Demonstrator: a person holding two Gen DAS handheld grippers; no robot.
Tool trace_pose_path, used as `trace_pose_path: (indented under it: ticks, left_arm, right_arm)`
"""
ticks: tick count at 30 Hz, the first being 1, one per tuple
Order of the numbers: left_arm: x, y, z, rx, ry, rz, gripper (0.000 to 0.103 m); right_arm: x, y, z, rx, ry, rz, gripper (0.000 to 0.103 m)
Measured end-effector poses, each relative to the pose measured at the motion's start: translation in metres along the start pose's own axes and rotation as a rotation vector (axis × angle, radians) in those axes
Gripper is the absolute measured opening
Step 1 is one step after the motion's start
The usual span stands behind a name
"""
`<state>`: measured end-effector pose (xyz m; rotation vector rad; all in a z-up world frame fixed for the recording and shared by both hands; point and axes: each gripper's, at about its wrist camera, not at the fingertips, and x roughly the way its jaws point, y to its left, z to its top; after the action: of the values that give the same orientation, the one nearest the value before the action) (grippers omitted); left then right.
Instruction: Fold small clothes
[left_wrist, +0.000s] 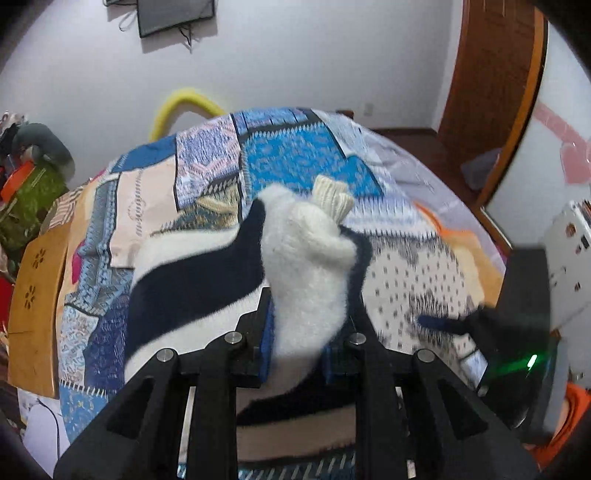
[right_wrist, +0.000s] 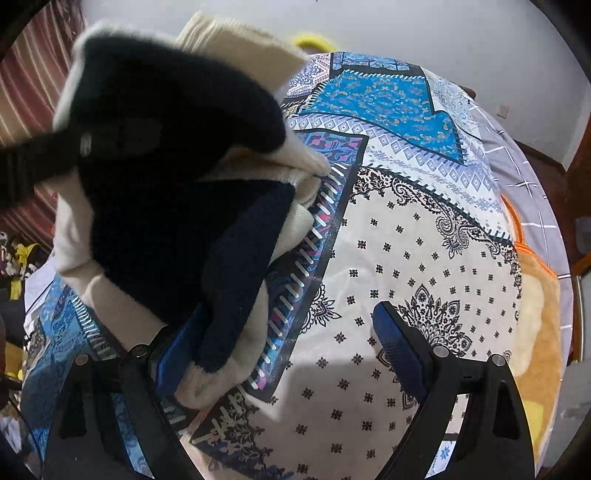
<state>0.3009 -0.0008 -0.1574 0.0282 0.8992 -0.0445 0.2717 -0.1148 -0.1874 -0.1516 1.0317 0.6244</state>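
A fuzzy sweater with wide cream and navy stripes (left_wrist: 199, 280) lies bunched on the patterned bedspread (left_wrist: 288, 155). My left gripper (left_wrist: 298, 354) is shut on a cream fold of it and holds the fold up; a ribbed cream cuff (left_wrist: 332, 197) sticks out above. In the right wrist view the same sweater (right_wrist: 177, 206) hangs lifted at the left, draped over my left blue pad (right_wrist: 173, 354). My right gripper (right_wrist: 284, 350) is open, with its jaws wide apart over the bedspread (right_wrist: 406, 236). The right gripper also shows in the left wrist view (left_wrist: 517, 317).
An orange-edged blanket (right_wrist: 535, 295) lies at the bed's right edge. A wooden chair back (left_wrist: 33, 306) and cluttered items (left_wrist: 29, 184) stand at the left. A brown door (left_wrist: 491, 96) and white wall (left_wrist: 295, 55) are behind the bed.
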Motion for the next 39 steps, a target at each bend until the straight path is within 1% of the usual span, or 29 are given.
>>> trace_pose_path:
  ticks: [3,6,10,13,17,21,25,28,33,36,39]
  left_arm:
    - [-0.002,0.001,-0.010,0.015,0.030,-0.005,0.021]
    - [-0.005,0.001,-0.018,0.026,0.035,-0.007,0.021]
    - [-0.016,0.000,-0.023,0.041,0.035,-0.025,0.026]
    - [-0.025,-0.001,-0.026,0.060,0.025,-0.018,0.030]
    - [-0.039,0.002,-0.030,0.069,0.013,-0.006,0.035]
    - [-0.057,0.016,-0.035,0.054,-0.024,0.019,0.056]
    - [-0.067,0.035,-0.043,0.033,-0.038,0.047,0.067]
    - [-0.066,0.053,-0.050,0.020,-0.019,0.070,0.072]
    - [-0.053,0.079,-0.067,-0.015,0.045,0.075,0.074]
    - [-0.042,0.090,-0.079,-0.025,0.080,0.076,0.074]
    - [-0.031,0.097,-0.089,-0.041,0.105,0.066,0.074]
  right_arm:
    - [-0.005,0.002,-0.001,-0.006,-0.005,-0.011,0.090]
    - [-0.013,0.004,-0.002,-0.012,-0.014,-0.023,0.090]
    - [-0.025,0.004,-0.004,-0.021,-0.026,-0.041,0.090]
    - [-0.035,0.005,-0.006,-0.024,-0.040,-0.059,0.090]
    - [-0.048,0.003,-0.005,-0.012,-0.063,-0.061,0.090]
    - [-0.064,0.005,-0.001,-0.009,-0.089,-0.059,0.090]
    - [-0.079,0.011,0.007,-0.007,-0.117,-0.046,0.090]
    - [-0.087,0.018,0.017,0.000,-0.134,-0.025,0.090]
    - [-0.086,0.029,0.039,0.021,-0.138,0.033,0.090]
    - [-0.076,0.035,0.051,0.045,-0.124,0.068,0.090]
    - [-0.058,0.039,0.062,0.079,-0.087,0.088,0.090]
